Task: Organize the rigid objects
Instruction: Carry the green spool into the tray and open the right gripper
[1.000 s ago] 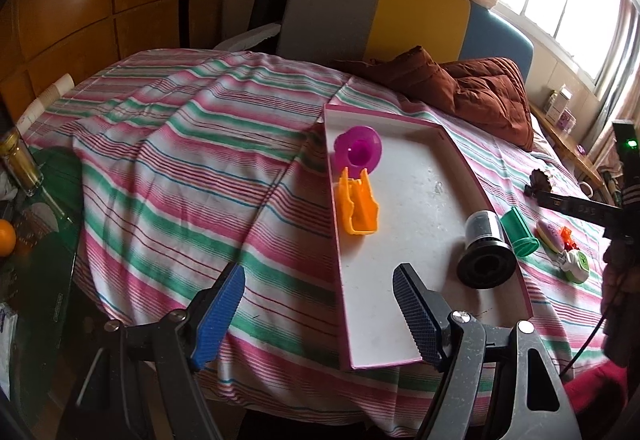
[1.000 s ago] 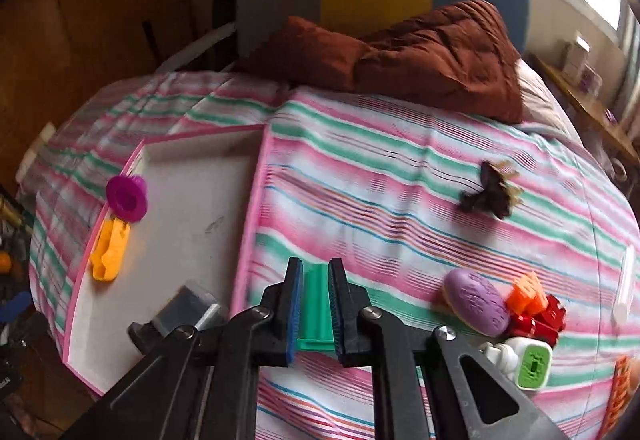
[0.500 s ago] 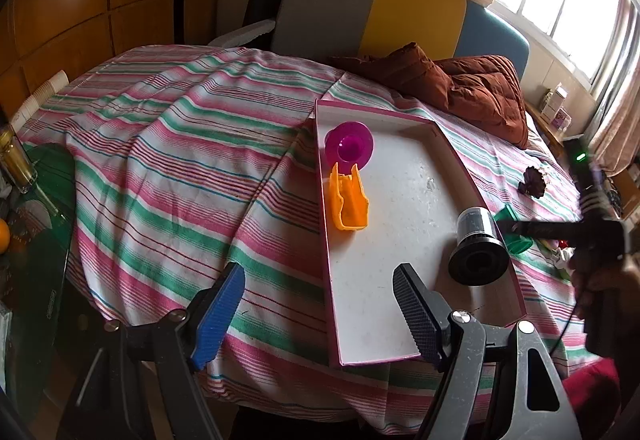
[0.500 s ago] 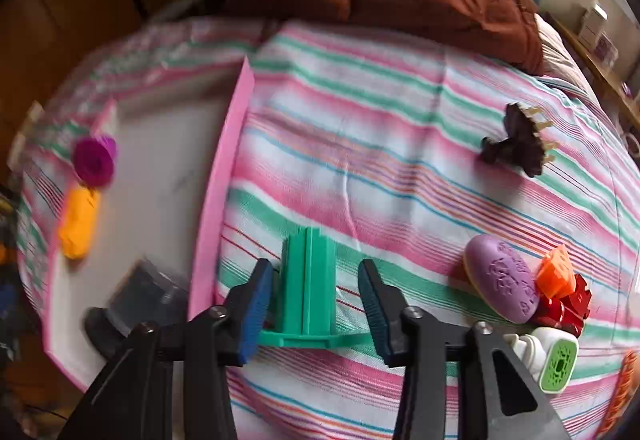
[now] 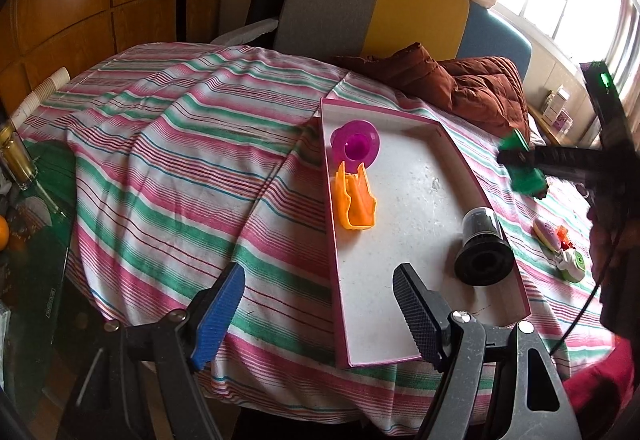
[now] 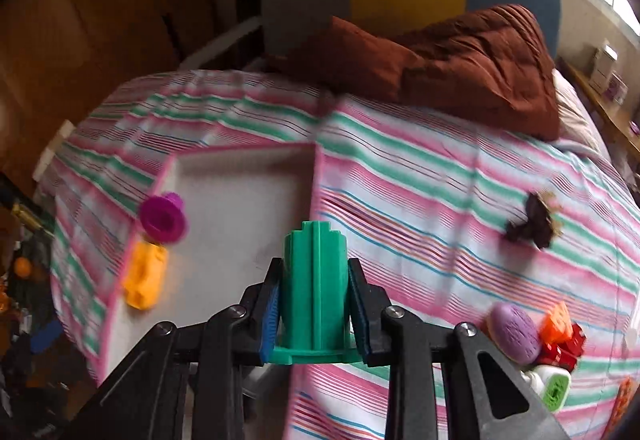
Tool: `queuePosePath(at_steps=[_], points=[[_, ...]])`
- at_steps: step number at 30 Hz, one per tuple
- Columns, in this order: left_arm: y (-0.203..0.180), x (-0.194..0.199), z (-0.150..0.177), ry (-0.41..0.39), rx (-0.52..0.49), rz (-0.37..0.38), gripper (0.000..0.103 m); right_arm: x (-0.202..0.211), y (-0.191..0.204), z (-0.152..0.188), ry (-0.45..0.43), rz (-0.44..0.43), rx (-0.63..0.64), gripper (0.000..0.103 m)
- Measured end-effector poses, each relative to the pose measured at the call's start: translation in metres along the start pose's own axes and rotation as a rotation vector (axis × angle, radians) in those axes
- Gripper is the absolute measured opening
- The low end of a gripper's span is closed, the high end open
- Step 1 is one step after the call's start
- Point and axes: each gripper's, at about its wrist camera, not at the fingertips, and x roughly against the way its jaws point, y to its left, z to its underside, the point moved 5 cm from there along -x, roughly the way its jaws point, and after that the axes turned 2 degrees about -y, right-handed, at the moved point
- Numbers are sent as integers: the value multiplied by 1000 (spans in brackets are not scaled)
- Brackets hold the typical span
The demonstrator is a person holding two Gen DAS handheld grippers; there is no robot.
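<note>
held thing: a green ribbed plastic cylinder with a flat base flange (image 6: 314, 292), in the lower centre of the right wrist view, lifted above the striped cloth (image 6: 420, 200) and near the tray edge.
right gripper (image 6: 314, 306): the fingers are narrow and press on both sides of the green body, just above the flange.
left gripper (image 5: 316, 314): the fingers stand wide apart and hold nothing, at the bottom of the left wrist view.
how it will handle: i judge it light, stiff and hollow; the smooth plastic can slip, but the ribs and the flange help the pads.
where to hold: on the ribbed wall, as now.
goal place: the pink-rimmed white tray (image 5: 484, 196), centre right of the left view, which holds a magenta flanged cup (image 5: 355, 145), an orange plastic scoop piece (image 5: 356, 202) and a black cylinder (image 5: 482, 248).
</note>
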Motion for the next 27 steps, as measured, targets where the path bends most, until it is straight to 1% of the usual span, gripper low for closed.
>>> queuePosePath(at_steps=[3,6,8,12,15,16,17,19,24,27], points=[[3,-1,0,3,7,0,77,-16,28,-21,12,-23,49,29],[7,-2,-1,5,19,-5,77,-41,47,-30,57,-47,90,29],[10,-3,-1,7,27,-8,77,-60,56,-33,84,-36,116,30],[15,-3,-1,8,35,-18,77,-98,55,-34,151,3,118,30],[17,-6,-1,15,41,-21,77,-109,50,-32,158,17,106,31],[17,-6,-1,17,41,-22,77,-110,48,-32,158,18,97,32],[17,-7,-1,18,40,-24,77,-110,47,-31,160,11,84,34],[16,-7,-1,20,36,-23,77,-106,44,-31,152,-16,61,36],[11,-4,-2,9,23,-28,77,-80,39,-30,84,-61,32,38],[8,0,-4,0,12,-31,77,-63,36,-29,46,-71,28,38]])
